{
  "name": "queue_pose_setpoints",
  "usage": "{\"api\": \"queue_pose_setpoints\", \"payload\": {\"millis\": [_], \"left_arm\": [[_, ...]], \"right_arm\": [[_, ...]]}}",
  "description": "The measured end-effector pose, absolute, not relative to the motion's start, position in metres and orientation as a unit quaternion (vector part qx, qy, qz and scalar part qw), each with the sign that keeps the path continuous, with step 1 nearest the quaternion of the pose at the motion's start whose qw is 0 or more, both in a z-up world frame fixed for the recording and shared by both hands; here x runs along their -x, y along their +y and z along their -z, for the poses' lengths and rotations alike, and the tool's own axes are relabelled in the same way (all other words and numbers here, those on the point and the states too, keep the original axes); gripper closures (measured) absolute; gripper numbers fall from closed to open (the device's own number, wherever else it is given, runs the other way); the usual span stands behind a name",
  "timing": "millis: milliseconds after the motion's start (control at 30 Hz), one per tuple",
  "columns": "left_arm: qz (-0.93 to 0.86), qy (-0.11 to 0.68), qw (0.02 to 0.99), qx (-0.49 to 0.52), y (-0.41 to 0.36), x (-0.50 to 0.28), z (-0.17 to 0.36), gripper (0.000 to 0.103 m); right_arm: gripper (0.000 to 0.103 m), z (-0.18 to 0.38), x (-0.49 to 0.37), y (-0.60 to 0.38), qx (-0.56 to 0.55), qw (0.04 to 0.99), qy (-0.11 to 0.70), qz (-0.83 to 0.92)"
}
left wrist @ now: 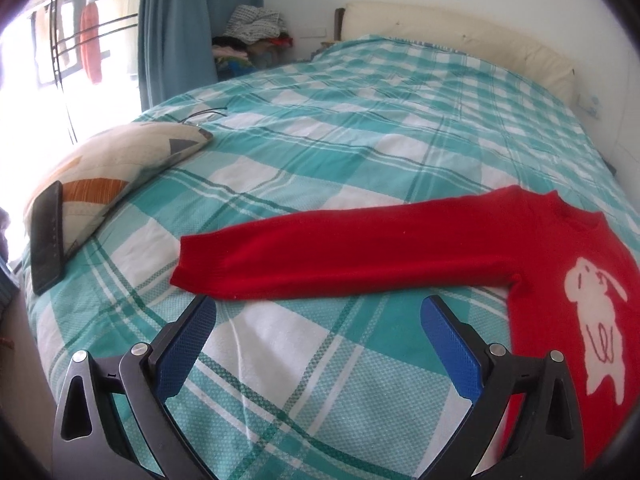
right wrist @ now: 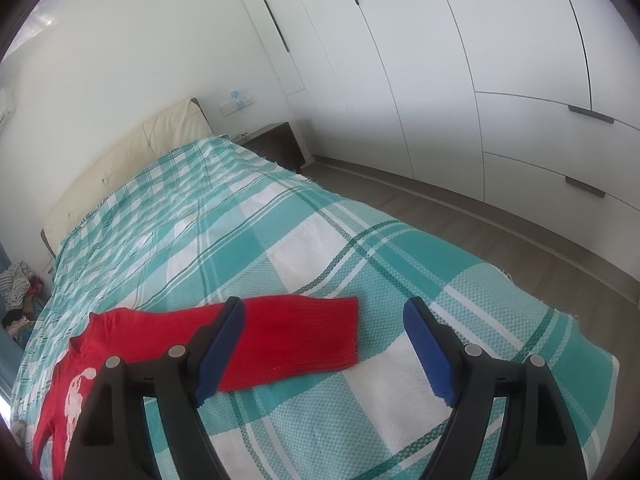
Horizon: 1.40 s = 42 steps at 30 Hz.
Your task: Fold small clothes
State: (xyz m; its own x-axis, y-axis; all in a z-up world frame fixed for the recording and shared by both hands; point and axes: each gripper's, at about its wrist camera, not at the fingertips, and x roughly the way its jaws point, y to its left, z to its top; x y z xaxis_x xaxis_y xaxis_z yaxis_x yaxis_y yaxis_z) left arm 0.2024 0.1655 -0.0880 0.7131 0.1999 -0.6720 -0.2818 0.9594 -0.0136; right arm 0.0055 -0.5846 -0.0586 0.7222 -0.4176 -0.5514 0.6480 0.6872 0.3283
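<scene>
The red sweater (left wrist: 400, 248) is lying flat on the bed (left wrist: 320, 140), sleeves spread. Left gripper (left wrist: 316, 312) and right gripper (right wrist: 324, 316) both hover spread wide, holding nothing, a cuff just ahead of each. Looks like fold one: pinch cuffs, swing inward.

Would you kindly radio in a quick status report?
Left gripper open, right gripper open, both empty. Red knitted sweater flat on checked bedspread, sleeves spread, unfolded. Nothing in the way.
</scene>
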Motion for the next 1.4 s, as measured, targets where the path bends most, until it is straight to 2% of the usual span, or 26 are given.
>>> {"api": "queue_pose_setpoints", "payload": {"millis": [467, 667, 1033, 1400], "left_arm": [[-0.09, 0.347, 0.931, 0.071, 0.149, -0.199, 0.096, 0.001], [-0.082, 0.427, 0.899, 0.049, 0.154, -0.213, 0.111, 0.001], [-0.117, 0.343, 0.932, -0.025, 0.142, -0.193, 0.083, 0.001], [-0.096, 0.341, 0.935, -0.028, 0.132, -0.196, 0.083, 0.001]], "right_arm": [[0.023, 0.061, -0.005, -0.587, -0.271, 0.889, 0.221, 0.295], [0.023, 0.061, -0.006, -0.585, -0.266, 0.891, 0.223, 0.294], [0.023, 0.061, -0.008, -0.585, -0.26, 0.892, 0.225, 0.294], [0.022, 0.061, -0.009, -0.583, -0.261, 0.893, 0.225, 0.289]]}}
